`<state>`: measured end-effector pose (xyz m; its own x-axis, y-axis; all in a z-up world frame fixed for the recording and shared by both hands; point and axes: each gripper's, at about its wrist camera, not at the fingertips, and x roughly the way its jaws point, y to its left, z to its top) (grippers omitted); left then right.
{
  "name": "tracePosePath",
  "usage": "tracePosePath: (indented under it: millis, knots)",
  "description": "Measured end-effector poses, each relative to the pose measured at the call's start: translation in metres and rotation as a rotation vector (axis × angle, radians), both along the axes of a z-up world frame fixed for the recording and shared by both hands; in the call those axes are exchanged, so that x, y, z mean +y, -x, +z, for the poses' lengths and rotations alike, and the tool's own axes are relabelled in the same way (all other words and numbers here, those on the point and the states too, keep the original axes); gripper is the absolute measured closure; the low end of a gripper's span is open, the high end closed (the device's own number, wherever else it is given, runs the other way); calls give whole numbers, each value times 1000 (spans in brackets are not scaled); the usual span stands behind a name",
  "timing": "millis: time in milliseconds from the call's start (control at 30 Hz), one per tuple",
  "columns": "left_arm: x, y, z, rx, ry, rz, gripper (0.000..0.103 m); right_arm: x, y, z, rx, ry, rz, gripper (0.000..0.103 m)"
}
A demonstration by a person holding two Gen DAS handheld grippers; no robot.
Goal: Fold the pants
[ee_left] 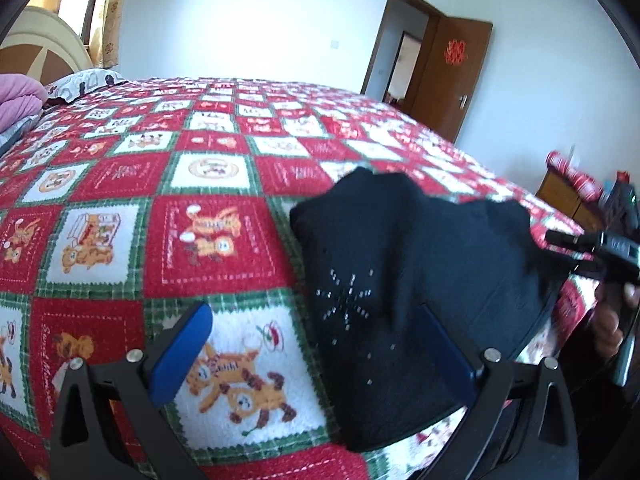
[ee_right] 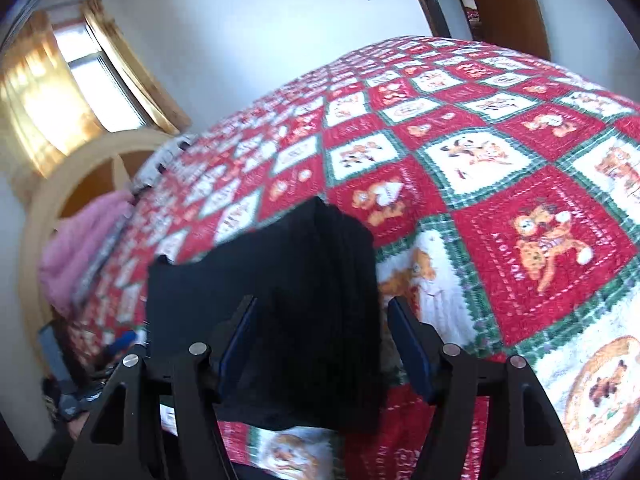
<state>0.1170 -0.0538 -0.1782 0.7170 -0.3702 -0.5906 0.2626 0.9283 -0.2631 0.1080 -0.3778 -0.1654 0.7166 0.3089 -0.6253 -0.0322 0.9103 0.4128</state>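
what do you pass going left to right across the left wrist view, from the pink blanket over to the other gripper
pink blanket → patterned pillow → left gripper's blue finger → black pants → open brown door → right gripper

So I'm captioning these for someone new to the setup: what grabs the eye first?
The red, white and green cartoon quilt fills both views. On it near the bed's edge lies the black pants, folded into a bundle, with a sparkly star pattern. Both tongs, left and right, stand open over them.
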Motion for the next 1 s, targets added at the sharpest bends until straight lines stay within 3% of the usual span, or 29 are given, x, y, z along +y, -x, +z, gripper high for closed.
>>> tracePosePath:
  millis: [100,367,467,533,633,700,767,833,900,1000]
  knots:
    - [-3,-11,-5,40,37,-20,0,4,-5,-9,26,-59,33,36]
    - [-14,-24,-8,16,29,-47,0,-4,-13,-19,36,-31,-20,37]
    - [-19,-29,-8,21,32,-66,0,1,-18,-22,46,23,-4,38]
    - [-19,-31,-7,34,60,-85,1,6,-17,-22,47,0,37,43]
    - [-18,-34,-5,60,132,-114,15,13,-15,-22,41,-7,73,44]
    - [-18,-37,-6,83,182,-144,32,10,-18,-27,55,1,54,46]
    - [-20,-41,-7,107,214,-156,33,1,-20,-32,64,-62,38,49]
    - [-19,-43,-8,113,233,-154,43,-5,-21,-32,65,-100,35,57]
    - [-19,-44,-8,122,247,-174,70,-9,-18,-33,63,-146,35,69]
    - [-16,-40,-5,116,272,-183,81,-10,-14,-34,61,-210,46,75]
